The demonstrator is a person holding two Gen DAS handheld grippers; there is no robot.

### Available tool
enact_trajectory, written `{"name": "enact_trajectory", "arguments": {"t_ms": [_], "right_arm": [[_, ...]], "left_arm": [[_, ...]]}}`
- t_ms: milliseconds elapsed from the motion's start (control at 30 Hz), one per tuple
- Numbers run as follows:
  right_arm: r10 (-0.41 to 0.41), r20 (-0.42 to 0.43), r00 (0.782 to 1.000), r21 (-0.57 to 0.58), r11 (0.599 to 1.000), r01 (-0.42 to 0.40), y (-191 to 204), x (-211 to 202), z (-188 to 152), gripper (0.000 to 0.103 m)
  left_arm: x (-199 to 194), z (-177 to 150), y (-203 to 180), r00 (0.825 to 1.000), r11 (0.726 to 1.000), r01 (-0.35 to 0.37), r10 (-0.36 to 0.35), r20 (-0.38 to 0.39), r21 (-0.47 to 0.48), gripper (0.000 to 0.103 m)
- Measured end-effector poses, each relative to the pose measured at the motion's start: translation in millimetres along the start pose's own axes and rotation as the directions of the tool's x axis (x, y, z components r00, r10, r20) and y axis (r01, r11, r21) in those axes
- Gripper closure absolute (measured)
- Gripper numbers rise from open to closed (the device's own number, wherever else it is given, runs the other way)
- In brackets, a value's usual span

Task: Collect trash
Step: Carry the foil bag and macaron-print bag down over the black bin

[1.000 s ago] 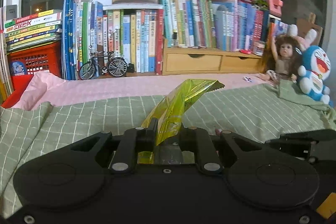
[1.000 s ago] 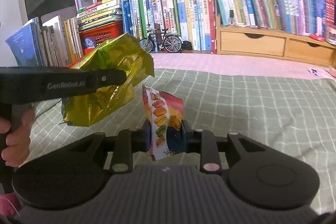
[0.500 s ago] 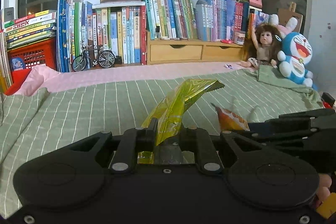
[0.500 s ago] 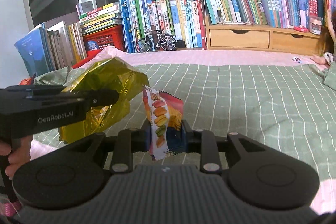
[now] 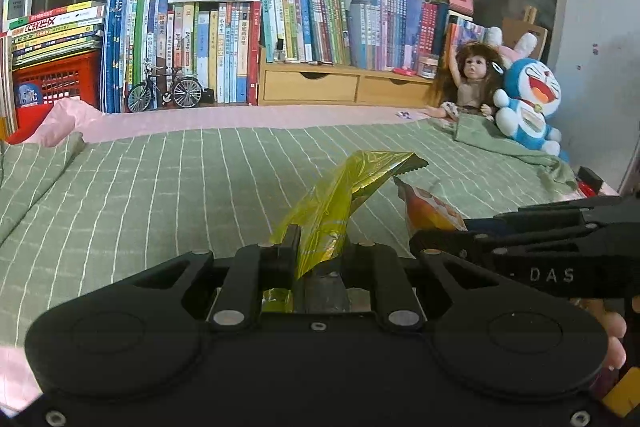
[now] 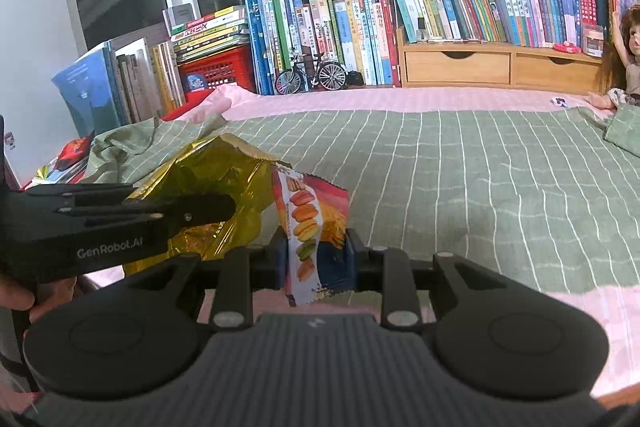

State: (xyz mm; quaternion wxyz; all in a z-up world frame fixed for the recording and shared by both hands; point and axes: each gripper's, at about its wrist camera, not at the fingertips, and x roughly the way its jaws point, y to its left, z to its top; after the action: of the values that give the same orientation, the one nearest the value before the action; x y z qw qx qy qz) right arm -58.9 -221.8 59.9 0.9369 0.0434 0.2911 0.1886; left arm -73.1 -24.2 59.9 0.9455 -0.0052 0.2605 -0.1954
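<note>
Since the earlier frame we have swung both grippers across the green bedspread (image 5: 160,187), the left gripper (image 5: 316,251) pinching the yellow foil wrapper (image 5: 344,195) and the right gripper (image 6: 316,251) clamping the macaron packet (image 6: 308,223), both lifted clear, disposal pending, no bin visible.

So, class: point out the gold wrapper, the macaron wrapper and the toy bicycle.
Gold wrapper (image 5: 340,195), left wrist view, mid-foil above the fingers.
Macaron wrapper (image 6: 306,223), right wrist view, printed front.
Toy bicycle (image 5: 165,91), left wrist view, frame.
</note>
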Motion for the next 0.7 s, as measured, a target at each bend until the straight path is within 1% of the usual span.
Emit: {"name": "enact_trajectory", "arguments": {"t_ms": [167, 300, 567, 700], "right_arm": [[0.0, -0.021, 1.0, 0.0, 1.0, 0.0, 3.9, -12.7, -15.5, 0.071], [-0.01, -0.041, 0.999, -0.011, 1.0, 0.01, 9.1, -19.3, -31.1, 0.071], [0.014, -0.066, 0.998, 0.005, 1.0, -0.014, 17.4, -36.2, -50.1, 0.071], [0.026, -0.076, 0.997, 0.025, 0.999, -0.024, 18.0, -47.1, -57.7, 0.071]], "left_arm": [[-18.4, -20.8, -6.7, 0.999, 0.999, 0.034, -0.034, -0.012, 0.009, 0.087], [-33.3, -36.3, -13.6, 0.999, 0.998, 0.045, -0.045, -0.002, 0.037, 0.087], [-64.0, -57.2, -29.0, 0.995, 0.992, 0.102, -0.103, 0.01, 0.075, 0.087], [-74.6, -66.2, -33.5, 0.992, 0.989, 0.128, -0.128, -0.01, 0.07, 0.087]]}}
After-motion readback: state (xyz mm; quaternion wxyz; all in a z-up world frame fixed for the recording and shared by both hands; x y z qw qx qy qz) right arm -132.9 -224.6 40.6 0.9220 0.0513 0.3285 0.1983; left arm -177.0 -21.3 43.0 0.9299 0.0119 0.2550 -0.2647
